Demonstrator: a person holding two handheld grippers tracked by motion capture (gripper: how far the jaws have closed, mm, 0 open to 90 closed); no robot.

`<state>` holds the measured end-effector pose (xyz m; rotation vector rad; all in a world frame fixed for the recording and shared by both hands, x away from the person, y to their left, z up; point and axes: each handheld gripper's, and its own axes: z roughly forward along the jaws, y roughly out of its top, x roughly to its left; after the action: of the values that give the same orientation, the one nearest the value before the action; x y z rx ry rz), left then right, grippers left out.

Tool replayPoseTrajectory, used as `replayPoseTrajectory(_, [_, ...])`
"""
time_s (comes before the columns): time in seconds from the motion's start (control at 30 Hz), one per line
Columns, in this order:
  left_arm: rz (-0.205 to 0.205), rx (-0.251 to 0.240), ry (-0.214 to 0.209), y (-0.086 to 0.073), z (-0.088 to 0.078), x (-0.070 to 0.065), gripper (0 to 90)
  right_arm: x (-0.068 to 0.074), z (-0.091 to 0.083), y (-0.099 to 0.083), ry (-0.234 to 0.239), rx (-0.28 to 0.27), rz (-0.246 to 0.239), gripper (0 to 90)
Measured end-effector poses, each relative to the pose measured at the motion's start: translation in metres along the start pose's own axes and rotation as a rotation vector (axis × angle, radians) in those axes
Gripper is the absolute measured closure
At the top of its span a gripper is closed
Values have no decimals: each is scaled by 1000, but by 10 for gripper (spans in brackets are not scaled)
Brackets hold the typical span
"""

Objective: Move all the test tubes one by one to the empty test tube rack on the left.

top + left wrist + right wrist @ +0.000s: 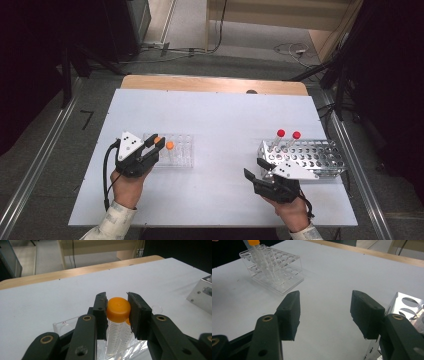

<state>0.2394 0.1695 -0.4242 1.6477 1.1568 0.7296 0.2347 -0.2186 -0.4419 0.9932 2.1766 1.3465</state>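
Note:
My left gripper (156, 143) is shut on the orange cap of a clear plastic tube (118, 307), with a jaw pressed against each side. The tube hangs upright and its lower end reaches down into the clear plastic rack (181, 151). A second orange-capped tube (169, 145) stands in that rack just beside it. My right gripper (253, 168) hovers over the table by the left end of the metal rack (320, 156). Its jaws stand open with nothing between them (324, 312). Two red-capped tubes (281, 133) stand at the back of the metal rack.
The clear rack (284, 277) sits on the left of the white table (225, 120), the metal rack (407, 305) on the right. A wooden strip runs along the table's far edge. Cables lie on the floor beyond it.

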Motion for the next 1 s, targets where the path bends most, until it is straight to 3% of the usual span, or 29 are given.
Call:
replayPoseTrajectory(0.2, [-20,7,-20,-1,2,1,687,-1,0,0,-2,1,6,393])
replayPoseTrajectory(0.53, [-49,-1,-32,-1,0,3,594,-5,-4,1,-20,-13,12,389])
replayPoseTrajectory(0.7, [-81,-16,-30,-1,-1,5,513,-16,-10,1,-59,-27,34,389])
replayPoseTrajectory(0.8, [-106,-18,-51,-1,-2,7,487,-25,-14,0,-89,-34,51,389])
replayPoseTrajectory(0.87, [-128,-20,-64,0,-2,7,466,-32,-15,-2,-115,-36,64,389])
replayPoseTrajectory(1.0, [-126,-21,-48,1,-3,5,403,-48,-16,-6,-192,-32,73,381])
